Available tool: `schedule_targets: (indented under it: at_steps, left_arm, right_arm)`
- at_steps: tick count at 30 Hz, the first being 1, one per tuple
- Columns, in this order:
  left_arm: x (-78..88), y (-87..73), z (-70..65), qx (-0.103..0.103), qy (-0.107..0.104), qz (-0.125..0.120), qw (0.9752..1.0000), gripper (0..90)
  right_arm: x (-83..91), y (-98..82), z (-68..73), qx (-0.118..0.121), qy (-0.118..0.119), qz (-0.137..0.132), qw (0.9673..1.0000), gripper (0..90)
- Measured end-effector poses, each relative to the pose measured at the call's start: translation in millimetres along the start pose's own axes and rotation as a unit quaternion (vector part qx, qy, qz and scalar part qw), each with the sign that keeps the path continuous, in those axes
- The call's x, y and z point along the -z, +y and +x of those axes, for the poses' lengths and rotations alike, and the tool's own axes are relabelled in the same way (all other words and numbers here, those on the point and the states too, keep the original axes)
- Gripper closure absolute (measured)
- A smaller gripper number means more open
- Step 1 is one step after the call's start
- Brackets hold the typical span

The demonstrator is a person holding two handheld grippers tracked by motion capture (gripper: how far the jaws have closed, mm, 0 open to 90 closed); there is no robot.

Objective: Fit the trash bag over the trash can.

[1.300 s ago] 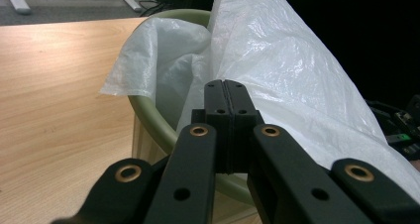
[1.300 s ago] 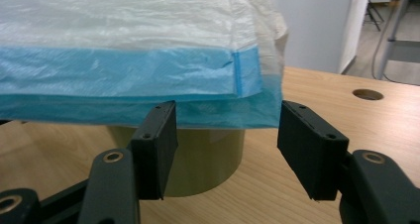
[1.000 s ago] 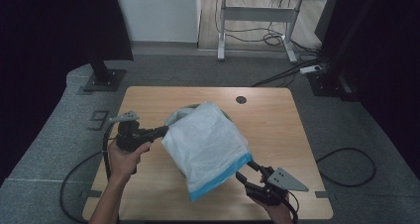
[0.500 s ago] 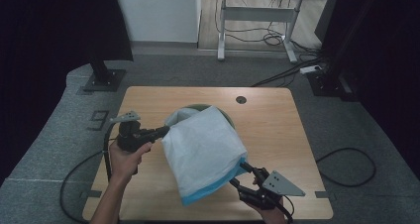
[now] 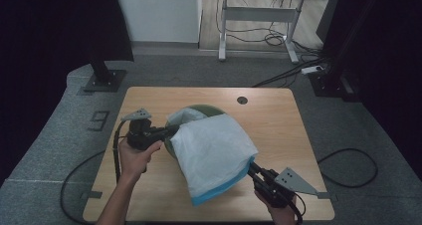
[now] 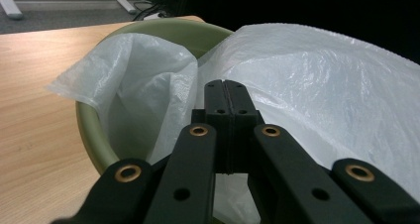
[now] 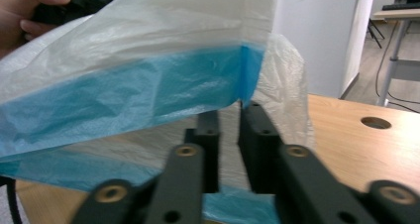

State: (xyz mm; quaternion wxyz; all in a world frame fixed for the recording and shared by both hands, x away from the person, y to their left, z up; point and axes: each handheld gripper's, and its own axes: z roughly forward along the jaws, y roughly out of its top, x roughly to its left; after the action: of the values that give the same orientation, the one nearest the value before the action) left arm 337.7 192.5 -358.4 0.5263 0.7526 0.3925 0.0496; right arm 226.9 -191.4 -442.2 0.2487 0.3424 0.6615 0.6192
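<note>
Bag [image 5: 214, 158] drapes over the green bin [image 5: 199, 109] mid-table, white film with a blue hem [image 7: 124, 92] toward you. Your left gripper [image 5: 171, 131] is fully closed, pinching film at the bin's near rim. Your right gripper [image 5: 253, 168] has just been closing at the hem corner; a narrow gap shows between the jaws with film in it, and you cannot tell that the pads bite. Film looks light, limp, slippery, easily torn. Take the doubled hem, not the single sheet.
</note>
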Motion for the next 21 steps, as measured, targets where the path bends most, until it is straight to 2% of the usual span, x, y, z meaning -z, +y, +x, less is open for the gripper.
schedule_targets:
  at_steps: [3,8,9,10,16,19,21]
  left_arm:
    - [-1.0,0.3,0.6,0.002,0.002,0.000,1.0000,89.4]
    - [-2.6,1.4,2.4,0.008,0.009,0.001,0.9999,89.4]
    - [-3.1,1.7,2.7,0.009,0.013,0.001,0.9999,89.4]
    - [-3.8,2.0,3.0,0.010,0.015,0.000,0.9998,89.5]
    - [-8.6,2.4,2.7,0.012,0.021,-0.001,0.9997,89.5]
    - [-8.6,2.0,2.3,0.013,0.022,-0.002,0.9997,89.5]
    - [-8.0,1.8,2.4,0.012,0.022,-0.002,0.9997,89.5]
  right_arm:
    - [1.9,-0.8,-4.1,-0.007,-0.005,0.002,1.0000,88.8]
    - [4.4,-2.4,-11.2,-0.018,-0.008,0.006,0.9998,88.9]
    - [5.1,-2.9,-11.6,-0.019,-0.008,0.007,0.9998,87.4]
    - [5.8,-3.6,-11.5,-0.019,-0.009,0.007,0.9998,80.7]
    - [14.8,-12.2,-8.8,-0.009,-0.015,0.019,0.9997,59.8]
    - [22.0,-15.3,-10.8,-0.005,-0.020,0.023,0.9995,52.4]
    - [27.6,-17.2,-14.8,-0.008,-0.022,0.027,0.9994,52.4]
